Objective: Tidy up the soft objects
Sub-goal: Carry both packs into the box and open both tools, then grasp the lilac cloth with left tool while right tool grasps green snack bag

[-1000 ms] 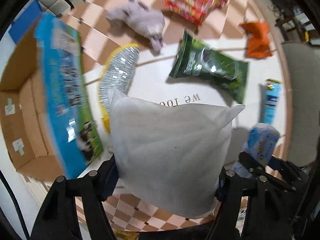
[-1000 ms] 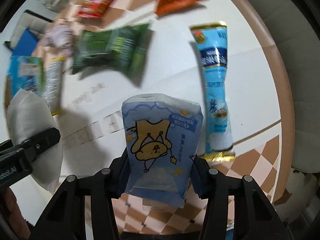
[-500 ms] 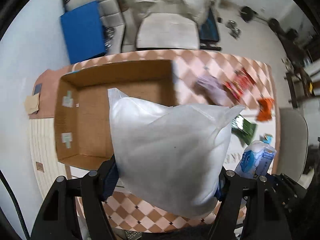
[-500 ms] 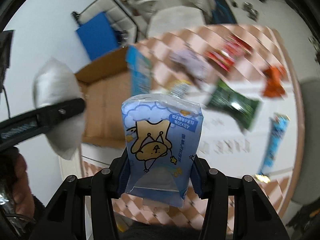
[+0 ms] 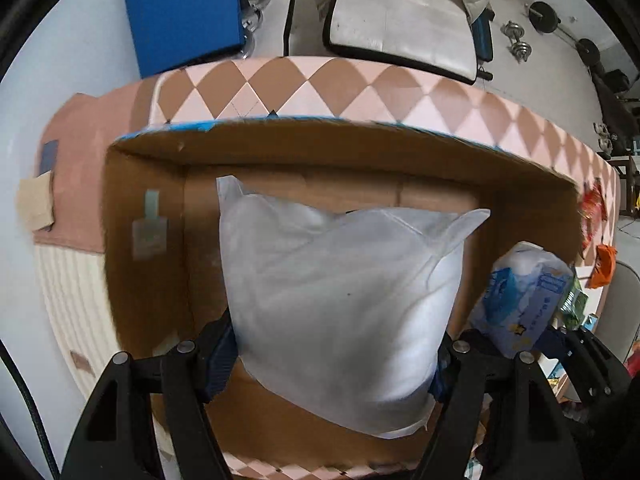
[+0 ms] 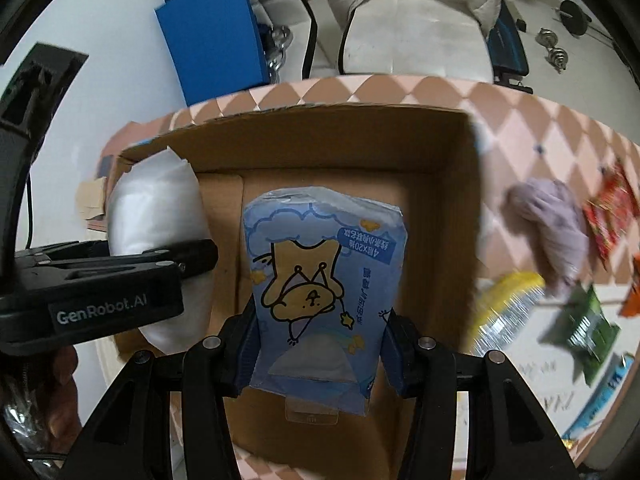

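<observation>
The left gripper (image 5: 336, 354) clamps a white pillow (image 5: 344, 300) and the right gripper (image 6: 318, 350) a blue tissue pack (image 6: 324, 292), both over the open cardboard box (image 5: 152, 288)

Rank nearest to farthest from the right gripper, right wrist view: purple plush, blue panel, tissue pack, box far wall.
1. tissue pack, clamped in the right gripper.
2. box far wall, straight ahead behind the pack.
3. purple plush, right, on the table outside the box; close to 2.
4. blue panel, upper left, beyond the table.
</observation>
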Action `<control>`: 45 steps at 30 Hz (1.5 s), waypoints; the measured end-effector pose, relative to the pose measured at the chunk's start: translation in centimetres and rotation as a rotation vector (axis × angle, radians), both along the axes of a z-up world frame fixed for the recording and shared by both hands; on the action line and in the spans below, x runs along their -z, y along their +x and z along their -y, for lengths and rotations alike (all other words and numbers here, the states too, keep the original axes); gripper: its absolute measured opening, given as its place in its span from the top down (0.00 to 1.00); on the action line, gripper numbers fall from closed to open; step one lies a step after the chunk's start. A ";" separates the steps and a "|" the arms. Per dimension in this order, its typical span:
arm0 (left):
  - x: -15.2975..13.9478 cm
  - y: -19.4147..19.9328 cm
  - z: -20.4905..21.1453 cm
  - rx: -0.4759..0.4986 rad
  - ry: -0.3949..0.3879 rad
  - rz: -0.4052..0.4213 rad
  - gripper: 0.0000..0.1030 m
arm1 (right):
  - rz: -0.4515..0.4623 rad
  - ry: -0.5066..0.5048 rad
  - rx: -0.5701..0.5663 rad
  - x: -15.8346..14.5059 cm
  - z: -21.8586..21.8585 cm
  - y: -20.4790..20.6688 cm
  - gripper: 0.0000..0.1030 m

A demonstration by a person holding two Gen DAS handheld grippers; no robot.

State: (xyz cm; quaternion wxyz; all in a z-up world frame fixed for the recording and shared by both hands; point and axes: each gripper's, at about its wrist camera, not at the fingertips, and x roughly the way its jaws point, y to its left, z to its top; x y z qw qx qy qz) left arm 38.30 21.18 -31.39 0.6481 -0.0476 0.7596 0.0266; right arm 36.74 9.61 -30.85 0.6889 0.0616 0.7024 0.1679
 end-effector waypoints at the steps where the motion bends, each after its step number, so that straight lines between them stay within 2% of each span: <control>1: 0.6 0.4 -0.2 0.005 -0.005 -0.006 0.30 | -0.011 -0.006 -0.002 0.8 -0.6 0.5 0.48; 8: 4.2 2.4 -1.0 0.014 -0.071 -0.063 0.26 | -0.038 -0.046 -0.009 4.0 -2.4 2.2 0.47; 10: 4.7 2.5 -1.2 0.013 -0.083 -0.078 0.25 | -0.042 -0.051 -0.005 4.4 -2.5 2.4 0.38; 12: 4.8 2.5 -1.2 0.011 -0.101 -0.083 0.22 | -0.048 -0.042 0.005 4.8 -2.2 2.3 0.24; 14: 4.4 2.4 -1.2 0.013 -0.093 -0.064 0.22 | -0.052 -0.048 0.010 4.8 -1.8 2.0 0.21; 18: 3.2 1.8 -1.4 0.006 -0.099 -0.042 0.21 | -0.061 -0.060 0.022 4.5 -1.1 1.4 0.21; 20: 2.6 1.3 -1.5 0.001 -0.094 -0.030 0.08 | -0.058 -0.063 0.025 4.0 -0.8 0.8 0.21; 22: 1.6 0.3 -2.0 -0.009 -0.080 -0.009 0.03 | -0.043 -0.074 0.019 3.4 -0.7 0.3 0.20; 23: 1.2 -0.1 -2.4 -0.016 -0.079 -0.001 0.03 | -0.033 -0.076 0.015 3.0 -0.6 -0.1 0.18; 26: -0.1 -1.2 -3.4 -0.048 -0.079 0.025 0.01 | -0.014 -0.098 0.014 2.2 -0.5 -1.1 0.00; 30: -2.0 -3.2 -4.1 -0.074 -0.058 0.072 0.01 | 0.029 -0.148 0.029 1.2 0.0 -2.2 0.00; 36: -5.0 -7.1 -4.2 -0.092 0.000 0.203 0.01 | 0.091 -0.169 0.060 -1.8 1.5 -4.7 0.00; 41: -7.4 -9.6 -3.1 -0.065 0.053 0.307 0.01 | 0.162 -0.195 0.064 -4.5 2.0 -7.3 0.00; 45: -9.1 -11.9 -2.3 -0.052 0.078 0.342 0.01 | 0.220 -0.182 0.065 -6.9 1.7 -9.8 0.00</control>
